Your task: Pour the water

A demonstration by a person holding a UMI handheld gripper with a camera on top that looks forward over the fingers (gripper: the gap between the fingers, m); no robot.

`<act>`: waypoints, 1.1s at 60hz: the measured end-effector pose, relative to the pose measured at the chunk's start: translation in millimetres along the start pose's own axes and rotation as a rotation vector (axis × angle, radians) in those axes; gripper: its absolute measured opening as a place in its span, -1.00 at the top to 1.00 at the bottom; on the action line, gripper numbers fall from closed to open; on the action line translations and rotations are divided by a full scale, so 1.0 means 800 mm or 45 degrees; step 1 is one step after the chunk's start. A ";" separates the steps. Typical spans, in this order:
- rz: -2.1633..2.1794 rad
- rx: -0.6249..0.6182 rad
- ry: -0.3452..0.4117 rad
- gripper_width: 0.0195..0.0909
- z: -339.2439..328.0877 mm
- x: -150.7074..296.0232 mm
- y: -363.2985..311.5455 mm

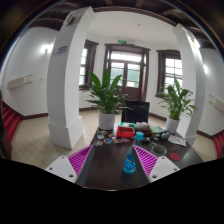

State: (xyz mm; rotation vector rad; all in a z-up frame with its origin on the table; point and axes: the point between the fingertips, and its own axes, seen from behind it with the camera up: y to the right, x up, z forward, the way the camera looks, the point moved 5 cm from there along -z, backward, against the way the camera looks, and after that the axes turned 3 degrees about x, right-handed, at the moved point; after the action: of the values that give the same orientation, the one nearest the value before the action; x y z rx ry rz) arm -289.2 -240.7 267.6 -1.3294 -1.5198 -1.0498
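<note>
A small blue see-through flask (129, 164) stands upright on the dark table (105, 172). It sits between my fingers, closer to the right one, with a wide gap to the left finger. My gripper (119, 153) is open, and the magenta pads (77, 161) frame the table on both sides. Neither finger presses on the flask. Beyond the fingertips, at the table's far end, stand a teal cup (139, 137) and a red box (125, 131) among small dishes.
Two potted plants (105, 95) (178, 101) stand behind the table, with a dark chair back (135, 111) between them. White columns (70, 75) rise at left and right. A green bowl (159, 150) lies beside the right finger. Windows and a door fill the back wall.
</note>
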 end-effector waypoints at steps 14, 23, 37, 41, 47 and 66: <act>0.011 -0.080 0.041 -0.61 0.042 -0.072 0.051; 0.115 -0.072 0.100 -0.61 0.090 -0.107 0.098; 0.093 -0.016 0.109 -0.61 0.175 -0.121 0.136; 0.111 0.029 0.131 -0.62 0.196 -0.119 0.134; 0.103 0.082 0.120 -0.62 0.225 -0.125 0.127; 0.080 0.134 0.256 0.36 0.255 -0.129 0.125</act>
State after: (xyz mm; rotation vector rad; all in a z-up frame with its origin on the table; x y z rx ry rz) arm -193.8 -67.8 115.3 -1.1552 -1.3566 -1.0174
